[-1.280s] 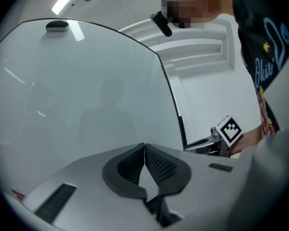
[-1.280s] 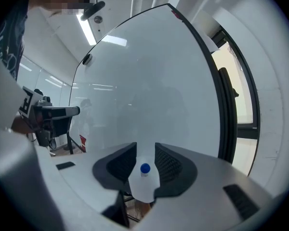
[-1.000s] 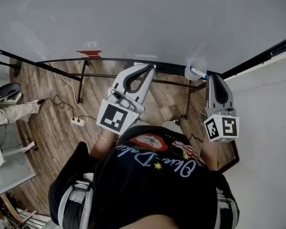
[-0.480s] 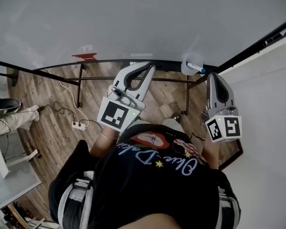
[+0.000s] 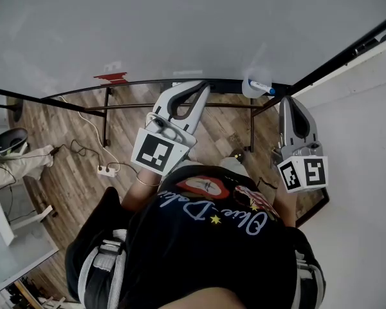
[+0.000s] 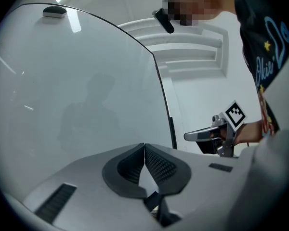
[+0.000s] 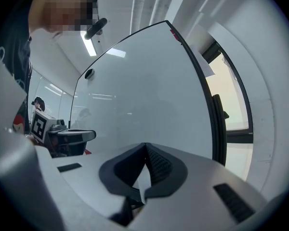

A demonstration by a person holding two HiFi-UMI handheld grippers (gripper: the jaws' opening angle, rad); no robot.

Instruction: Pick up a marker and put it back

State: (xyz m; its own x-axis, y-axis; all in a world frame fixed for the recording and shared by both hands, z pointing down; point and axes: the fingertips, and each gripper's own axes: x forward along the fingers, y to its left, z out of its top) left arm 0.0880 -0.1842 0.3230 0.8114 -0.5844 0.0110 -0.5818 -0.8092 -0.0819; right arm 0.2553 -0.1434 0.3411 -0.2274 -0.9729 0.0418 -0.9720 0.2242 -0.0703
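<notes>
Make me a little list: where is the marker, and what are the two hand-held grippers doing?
Marker: white with a blue end, lying in a small white holder at the whiteboard's bottom edge
Left hand-held gripper: shut, empty, facing the whiteboard
Right hand-held gripper: shut, empty, near the marker but not touching it
Floor: wood, with a power strip on it

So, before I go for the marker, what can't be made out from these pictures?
The marker: head view only, too small to tell how it sits in its white holder.
Both gripper views: the marker is out of frame; only the whiteboard shows ahead.
Gap from the right hand-held gripper to the marker: the steep head view hides depth.
The red patch at the board's edge: too small to identify.
</notes>
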